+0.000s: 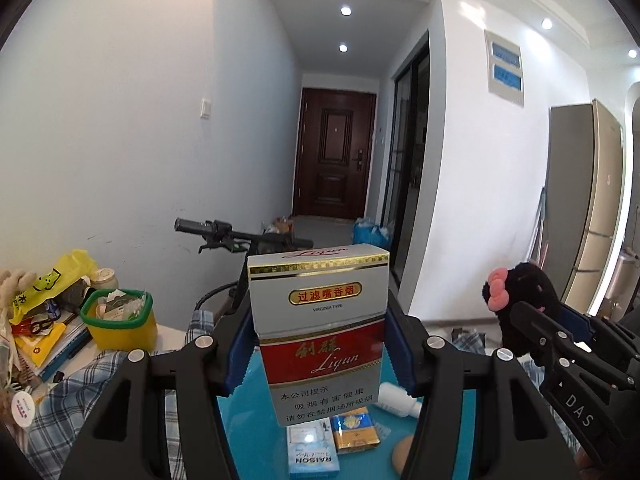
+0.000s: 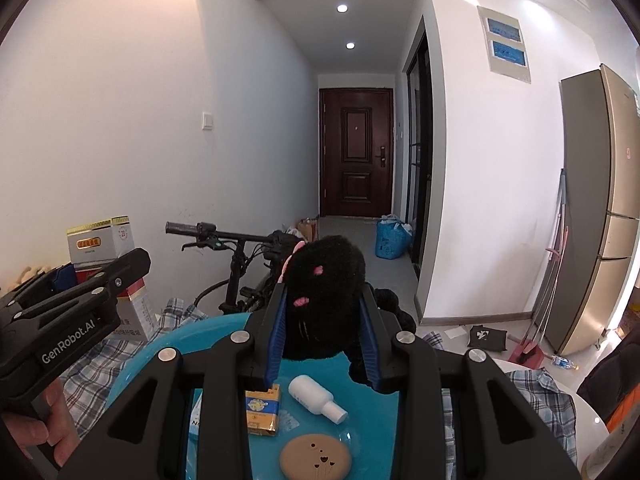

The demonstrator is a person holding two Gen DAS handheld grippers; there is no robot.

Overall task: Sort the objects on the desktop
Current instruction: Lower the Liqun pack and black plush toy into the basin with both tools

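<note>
My left gripper [image 1: 318, 320] is shut on a grey and red Liqun cigarette carton [image 1: 320, 328], held upright above a blue tray [image 1: 260, 420]. The carton also shows at the left of the right wrist view [image 2: 102, 248]. My right gripper [image 2: 324, 320] is shut on a black plush toy [image 2: 326, 288] with pink marks, held above the same tray [image 2: 192, 340]. The toy shows at the right of the left wrist view [image 1: 520, 300]. On the tray lie a yellow cigarette pack [image 2: 262, 412], a white bottle [image 2: 316, 398], a tan round compact [image 2: 316, 458] and a blue Raison pack [image 1: 312, 452].
A plaid cloth [image 1: 80, 400] covers the table. A yellow bin with a green rim [image 1: 120, 320], books and a yellow bag [image 1: 52, 284] crowd the left. A bicycle [image 2: 240, 260] stands behind the table. A fridge [image 2: 596, 208] stands at the right.
</note>
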